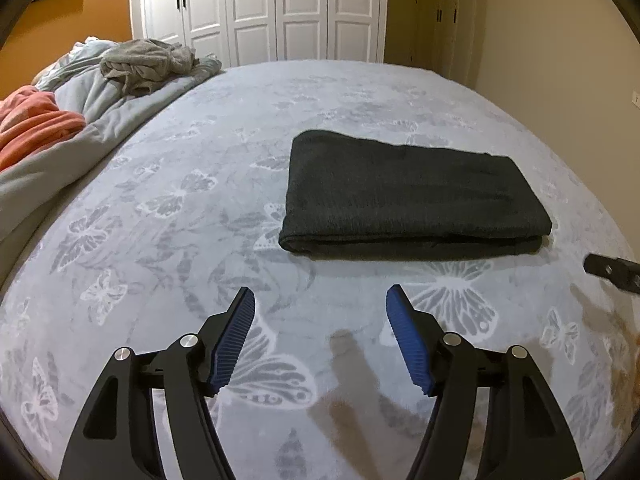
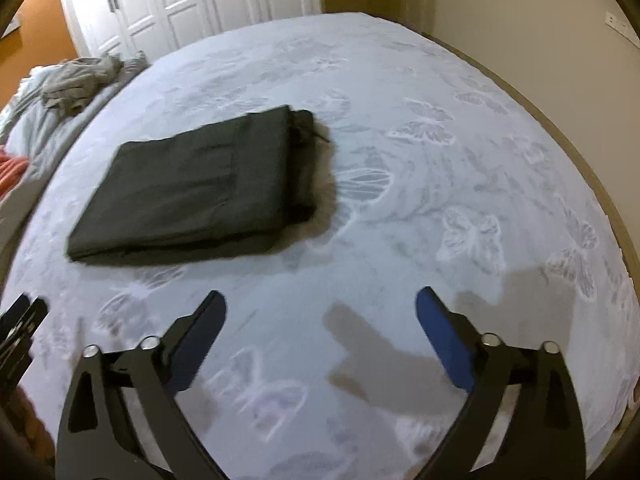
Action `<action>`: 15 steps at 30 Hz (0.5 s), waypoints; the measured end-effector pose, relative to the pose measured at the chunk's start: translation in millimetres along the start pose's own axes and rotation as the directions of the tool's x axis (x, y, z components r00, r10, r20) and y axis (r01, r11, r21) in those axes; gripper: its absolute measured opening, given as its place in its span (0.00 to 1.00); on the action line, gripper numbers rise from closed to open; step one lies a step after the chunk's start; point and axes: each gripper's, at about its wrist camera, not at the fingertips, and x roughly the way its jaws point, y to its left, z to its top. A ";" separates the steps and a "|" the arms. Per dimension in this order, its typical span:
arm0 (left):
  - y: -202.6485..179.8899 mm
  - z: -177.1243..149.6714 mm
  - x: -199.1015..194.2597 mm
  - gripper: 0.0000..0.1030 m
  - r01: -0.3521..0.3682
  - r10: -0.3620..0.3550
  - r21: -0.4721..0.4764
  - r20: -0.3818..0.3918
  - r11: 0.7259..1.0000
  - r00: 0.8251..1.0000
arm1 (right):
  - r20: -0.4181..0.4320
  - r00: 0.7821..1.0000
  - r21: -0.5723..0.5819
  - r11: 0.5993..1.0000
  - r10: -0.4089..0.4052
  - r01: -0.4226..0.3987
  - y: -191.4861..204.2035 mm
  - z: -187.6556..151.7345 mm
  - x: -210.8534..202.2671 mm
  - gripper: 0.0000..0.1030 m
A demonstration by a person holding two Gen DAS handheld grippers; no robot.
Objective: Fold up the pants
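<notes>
The dark pants [image 1: 412,196] are seen folded into a flat rectangle on the butterfly-print bed [image 1: 168,208]. Both the left gripper [image 1: 320,296] and right gripper [image 2: 320,300] are held wide open, empty, short of the pants. The right view is smeared, so the waistband end can't be made out properly.

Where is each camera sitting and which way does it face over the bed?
Left wrist: on the left gripper, jaws open, facing across the grey butterfly-print bedspread toward the folded dark charcoal pants and white closet doors.
Right wrist: on the right gripper, jaws open, blurred, pants ahead-left.
Shared: pants, bedspread, closet doors, crumpled grey garment.
</notes>
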 end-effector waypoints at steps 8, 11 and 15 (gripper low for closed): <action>-6.0 -18.2 -29.1 0.84 -0.023 0.020 0.026 0.112 0.999 0.993 | 0.215 0.974 -0.154 0.983 -0.064 0.098 30.6 -50.1 -40.7 0.95; -14.8 -36.7 -30.0 0.88 -0.027 0.023 0.025 0.135 0.999 0.991 | 0.190 0.981 -0.138 0.988 -0.041 0.068 31.5 -70.0 -32.5 0.95; -26.6 -57.1 -17.3 0.89 -0.058 0.048 0.060 0.151 0.997 0.987 | 0.153 0.987 -0.096 0.993 -0.046 0.062 28.8 -94.3 -14.1 0.95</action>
